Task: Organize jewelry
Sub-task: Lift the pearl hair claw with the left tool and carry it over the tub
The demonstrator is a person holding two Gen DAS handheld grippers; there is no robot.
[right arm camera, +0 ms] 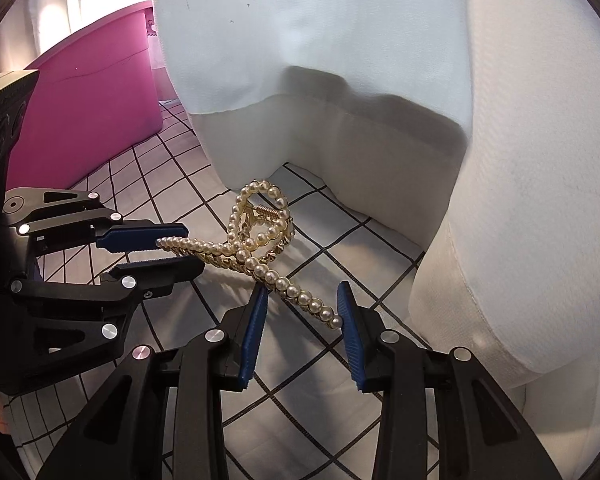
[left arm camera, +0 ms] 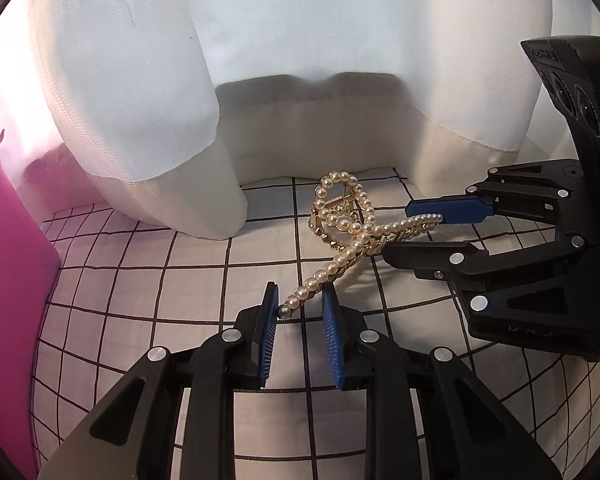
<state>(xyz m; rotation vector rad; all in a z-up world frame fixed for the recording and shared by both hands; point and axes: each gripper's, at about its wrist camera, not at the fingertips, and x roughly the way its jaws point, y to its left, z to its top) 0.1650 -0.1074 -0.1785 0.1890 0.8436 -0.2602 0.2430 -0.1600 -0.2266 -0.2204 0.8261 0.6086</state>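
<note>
Under me, a white cloth (left arm camera: 188,280) with a black grid. On it lies the pearl hair clip (left arm camera: 346,220); the pink box (left arm camera: 8,240) stands left of the clip, white curtains (left arm camera: 140,100) just behind it.

Sharp, bright frames; backlit curtain (left arm camera: 148,80) glare, fisheye-bent edges.

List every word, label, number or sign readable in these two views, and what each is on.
Right gripper, housing top: raised lettering, too blurred to read.
Same housing, lower face: faint spaced letters, not legible.
Hair clip, pink box, checked cloth: no text.
</note>
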